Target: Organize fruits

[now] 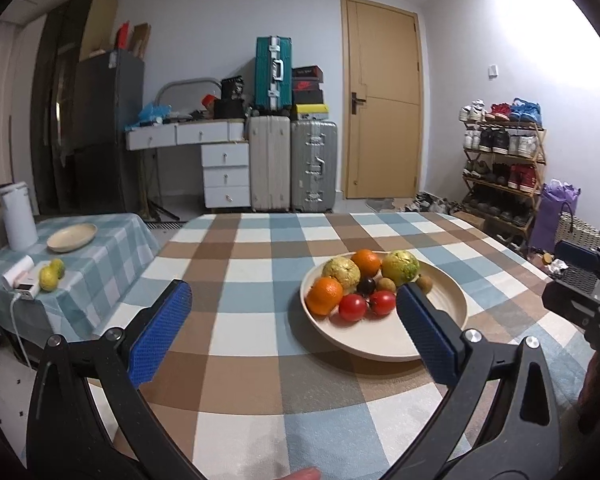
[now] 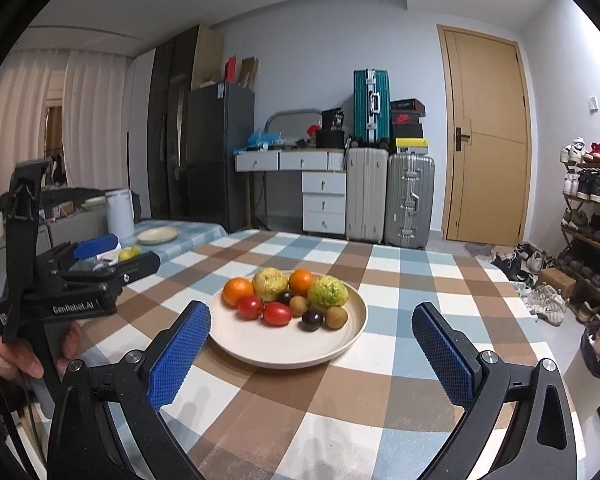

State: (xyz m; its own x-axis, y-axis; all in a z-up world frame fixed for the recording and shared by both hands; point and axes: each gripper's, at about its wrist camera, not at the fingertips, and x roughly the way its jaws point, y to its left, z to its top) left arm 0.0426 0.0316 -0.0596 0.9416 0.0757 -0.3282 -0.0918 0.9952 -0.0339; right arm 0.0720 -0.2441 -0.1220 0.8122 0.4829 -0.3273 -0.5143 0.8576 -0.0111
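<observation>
The left gripper (image 1: 292, 312) hangs above the checked tablecloth (image 1: 240, 264) with its jaws spread wide and nothing between them; its right finger overlaps the near rim of the plate (image 1: 448, 292) in the left wrist view; the right gripper (image 2: 312, 340) is likewise wide open and empty, its fingers flanking the plate (image 2: 284, 352) at roughly 9 and 3 o'clock, apart from it; the fruit sits bunched on the far half of the plate, two oranges (image 2: 238, 291) at 10 and 12 o'clock, two knobbly yellow-green fruits (image 2: 327, 292) beside them, two tomatoes (image 2: 277, 314) toward 7 o'clock, and small dark and brown fruits near the middle; on the side table at 9 o'clock lie an empty plate (image 1: 72, 237), two lemons (image 1: 49, 278) and a white jug (image 1: 18, 216).
</observation>
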